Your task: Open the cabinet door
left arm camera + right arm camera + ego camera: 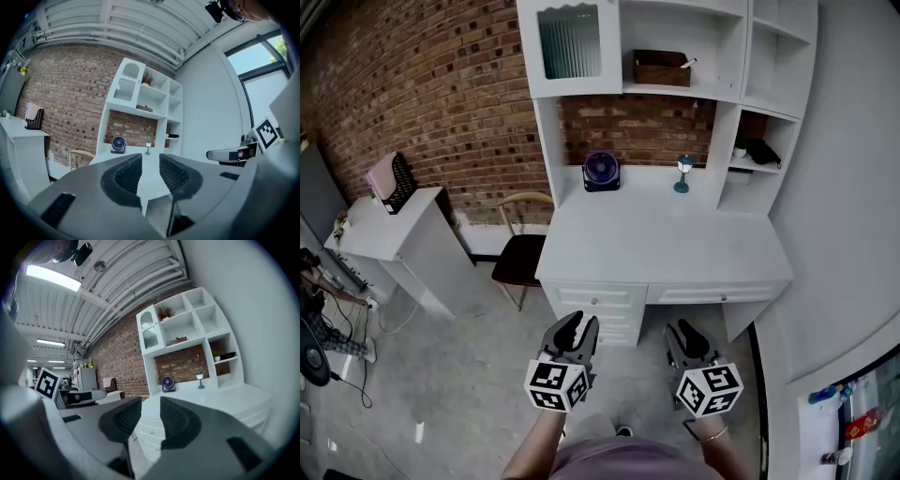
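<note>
Left gripper (578,324) and right gripper (688,330): jaws partly apart, nothing between them, held in front of the white desk (675,246). Cabinet door (570,42): ribbed glass, closed, upper left of the hutch, well apart from both.

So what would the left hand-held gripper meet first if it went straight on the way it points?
Probably the white desk, near its front edge; nothing shows in between, though depth is hard to judge.

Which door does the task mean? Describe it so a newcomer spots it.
Find the white desk hutch against the red brick wall. In its top left corner is the white cabinet door with a ribbed glass pane. Only it has a door; the compartments beside it are open shelves.
</note>
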Demonstrator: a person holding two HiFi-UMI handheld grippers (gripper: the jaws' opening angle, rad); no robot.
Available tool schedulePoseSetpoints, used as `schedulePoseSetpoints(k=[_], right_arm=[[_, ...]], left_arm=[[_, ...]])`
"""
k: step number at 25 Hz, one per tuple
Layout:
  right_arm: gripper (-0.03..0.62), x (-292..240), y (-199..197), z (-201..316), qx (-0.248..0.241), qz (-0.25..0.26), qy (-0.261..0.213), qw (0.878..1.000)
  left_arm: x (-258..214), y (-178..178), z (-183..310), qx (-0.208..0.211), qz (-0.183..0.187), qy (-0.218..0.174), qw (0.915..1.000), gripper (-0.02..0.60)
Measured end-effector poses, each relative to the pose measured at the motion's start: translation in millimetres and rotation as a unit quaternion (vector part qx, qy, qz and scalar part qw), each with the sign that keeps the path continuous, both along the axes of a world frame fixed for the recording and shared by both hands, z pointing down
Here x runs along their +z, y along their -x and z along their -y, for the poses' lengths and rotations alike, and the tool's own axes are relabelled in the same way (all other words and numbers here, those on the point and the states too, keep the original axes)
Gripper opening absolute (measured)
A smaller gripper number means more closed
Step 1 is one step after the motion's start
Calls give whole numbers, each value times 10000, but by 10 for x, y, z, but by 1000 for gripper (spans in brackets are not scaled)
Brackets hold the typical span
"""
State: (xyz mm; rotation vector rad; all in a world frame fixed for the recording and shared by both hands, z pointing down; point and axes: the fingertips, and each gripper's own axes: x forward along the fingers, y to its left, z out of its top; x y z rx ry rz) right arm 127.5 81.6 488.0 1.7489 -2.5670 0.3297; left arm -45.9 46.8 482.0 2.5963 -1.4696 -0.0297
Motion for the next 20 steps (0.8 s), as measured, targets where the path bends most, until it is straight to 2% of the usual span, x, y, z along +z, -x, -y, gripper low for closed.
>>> schedulePoseSetpoints(k=[4,10,16,20], right_arm=[[157,23,-23,72,-82,166,68,9998],[184,83,-46,322,-118,303,119,9994],[190,-3,-19,912,-210,360,-75,9991],[192,-175,0,1490,-299,297,-273,9987]], left_arm=[[8,23,56,-90,92,13,9999,109],[36,8,285,-80,117,-34,9999,118],[27,30,912,-57,154,-152,9998,129],[-125,70,1503,-63,169,-344,9992,129]])
